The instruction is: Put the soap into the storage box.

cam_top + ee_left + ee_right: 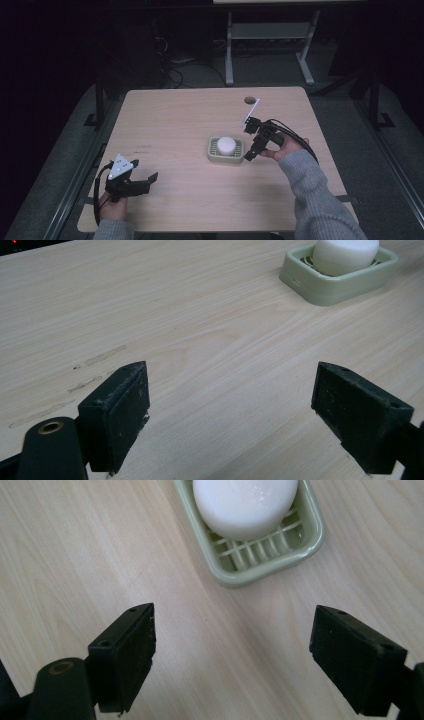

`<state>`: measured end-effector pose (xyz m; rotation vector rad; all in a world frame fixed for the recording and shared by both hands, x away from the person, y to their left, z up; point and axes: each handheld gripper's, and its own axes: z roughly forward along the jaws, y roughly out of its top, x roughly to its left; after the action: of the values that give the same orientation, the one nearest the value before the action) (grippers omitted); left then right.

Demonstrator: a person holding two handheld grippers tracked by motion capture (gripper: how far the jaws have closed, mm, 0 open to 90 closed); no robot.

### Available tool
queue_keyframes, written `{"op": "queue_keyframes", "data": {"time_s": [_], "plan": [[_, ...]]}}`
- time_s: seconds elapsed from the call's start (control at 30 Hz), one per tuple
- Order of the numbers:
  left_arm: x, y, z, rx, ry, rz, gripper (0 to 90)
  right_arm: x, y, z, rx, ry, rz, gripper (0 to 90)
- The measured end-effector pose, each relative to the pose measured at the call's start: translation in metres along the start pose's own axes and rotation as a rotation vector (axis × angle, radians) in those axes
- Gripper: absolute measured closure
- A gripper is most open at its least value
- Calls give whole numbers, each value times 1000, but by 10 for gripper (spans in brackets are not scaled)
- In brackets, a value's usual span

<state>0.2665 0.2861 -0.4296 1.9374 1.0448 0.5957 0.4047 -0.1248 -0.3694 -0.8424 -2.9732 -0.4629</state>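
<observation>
**Closing in on the soap**

From above, the right gripper (pixel 251 151) hovered just beside the soap dish (pixel 226 157), jaws apart, seemingly ready to grasp. The left gripper (pixel 230 415) gaped over bare table (pixel 175 315), parked well away. Ahead of the right jaws, the white soap (pixel 245 502) sat in its dish.

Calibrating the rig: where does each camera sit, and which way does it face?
High view: above the person's side, looking forward and down on the table; shows both forearms, the left gripper and the right gripper.
Left gripper view: rides the left gripper, low across the wood toward the soap dish; its own open jaws show.
Right gripper view: rides the right gripper, looking down at the dish and the white soap; open jaws show.
All three share the dish and soap.
</observation>
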Motion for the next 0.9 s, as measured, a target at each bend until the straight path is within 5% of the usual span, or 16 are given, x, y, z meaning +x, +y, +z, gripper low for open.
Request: {"op": "queue_keyframes", "data": {"time_s": [0.9], "plan": [[0, 0, 0, 5, 4, 4, 152, 3, -46, 0, -32, 8, 50, 181]]}}
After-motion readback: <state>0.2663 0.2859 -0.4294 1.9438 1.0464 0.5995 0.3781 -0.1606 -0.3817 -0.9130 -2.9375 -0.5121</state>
